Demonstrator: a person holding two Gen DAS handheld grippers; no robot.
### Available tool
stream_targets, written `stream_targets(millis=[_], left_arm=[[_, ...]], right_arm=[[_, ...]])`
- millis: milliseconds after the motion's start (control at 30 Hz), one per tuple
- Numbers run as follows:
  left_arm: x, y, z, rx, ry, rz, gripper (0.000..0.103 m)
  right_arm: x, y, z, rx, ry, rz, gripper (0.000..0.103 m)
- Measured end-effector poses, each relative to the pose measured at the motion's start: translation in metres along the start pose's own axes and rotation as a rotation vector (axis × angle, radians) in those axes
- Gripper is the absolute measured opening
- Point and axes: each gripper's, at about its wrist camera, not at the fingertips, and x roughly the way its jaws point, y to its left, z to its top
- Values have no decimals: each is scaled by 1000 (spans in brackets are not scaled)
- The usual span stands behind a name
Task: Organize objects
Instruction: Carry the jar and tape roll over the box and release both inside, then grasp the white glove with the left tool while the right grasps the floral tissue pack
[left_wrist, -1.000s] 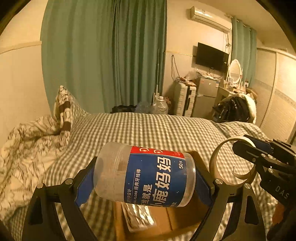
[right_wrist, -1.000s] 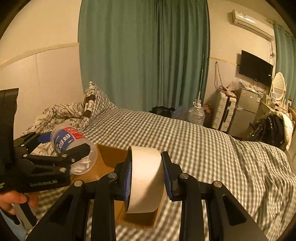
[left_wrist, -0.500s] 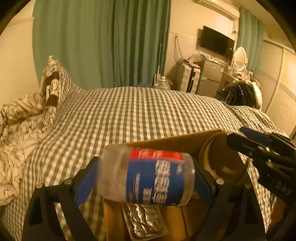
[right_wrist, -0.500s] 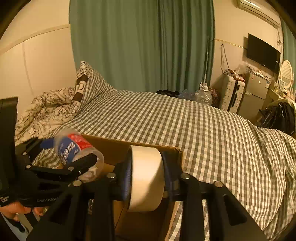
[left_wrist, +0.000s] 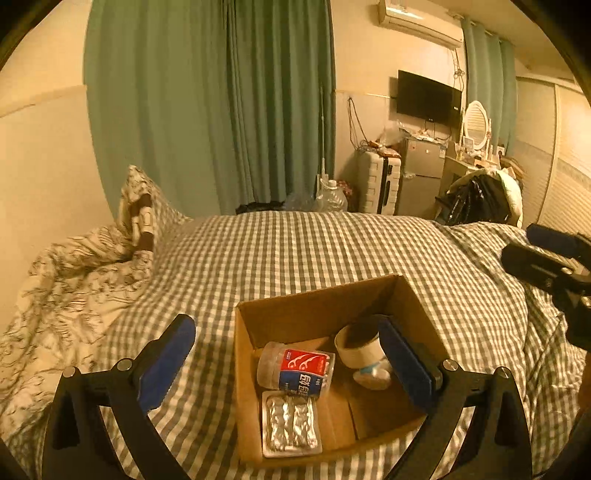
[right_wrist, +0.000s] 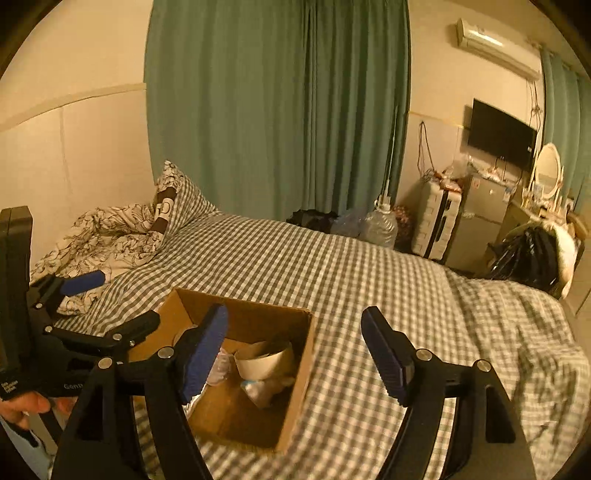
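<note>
An open cardboard box (left_wrist: 317, 302) (right_wrist: 303, 354) sits on the checked bed. Inside it lie a clear floss-pick jar with a red and blue label (left_wrist: 295, 369), a roll of tape (left_wrist: 358, 347) (right_wrist: 264, 360), a foil blister pack (left_wrist: 290, 422) and a small white item (left_wrist: 371, 376). My left gripper (left_wrist: 291, 362) is open and empty above the box; it also shows at the left of the right wrist view (right_wrist: 99, 299). My right gripper (right_wrist: 295, 350) is open and empty over the box's right side; it shows at the right edge of the left wrist view (left_wrist: 546, 254).
The checked bedspread (left_wrist: 314, 251) spreads around the box. A crumpled floral duvet and a pillow (left_wrist: 74, 266) lie at the left. Beyond the bed are green curtains (left_wrist: 221, 103), a water jug (right_wrist: 380, 225), a suitcase (left_wrist: 376, 181) and a small fridge (left_wrist: 421, 173).
Both grippers have opened and pulled back upward. The floss jar and the tape roll have left the grippers and now lie inside the box.
</note>
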Motion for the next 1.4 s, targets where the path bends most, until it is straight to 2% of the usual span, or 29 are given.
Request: stream_targets(millis=[267,400,500,700,800,900,1033,1100,1267,1333,1367,1400], left_arm=[[-67,-10,-14,-22,-25,25,103],[-87,-16,-39,-43,-1,17,103],[-92,-24,-66,-45,36,23,103],[-84,-37,-134,-47,135,31,103],[-76,-40,-172,-73,207,17,103],[-71,-47,-196,-63,257,-17,103],[-67,-63,-215,-50,284,-72,103],[-62,-73,-224,-34,299,-109,103],[-46,-91,-242,39,339,-116,103],[-43,-89,-247,43,346,-139,92],[-43,-87,-247,24,351,-180,77],[-46,-84,-245,10,345,-191,71]], right_arm=[[-85,5,2,-54,-67,-29,85],[-115,3,-15,-54,-65,-32,87],[-126,2,-40,-37,-42,-30,88],[-119,-4,-108,3,42,-45,88],[-107,-3,-146,17,78,-76,88],[-89,-2,-177,40,151,-61,88],[-77,-2,-196,42,190,-89,88],[-75,-4,-199,70,198,-64,88],[-74,-3,-202,85,198,-54,88],[-72,-1,-205,89,200,-49,88],[-71,0,-207,89,206,-46,88],[-69,2,-210,85,213,-44,88]])
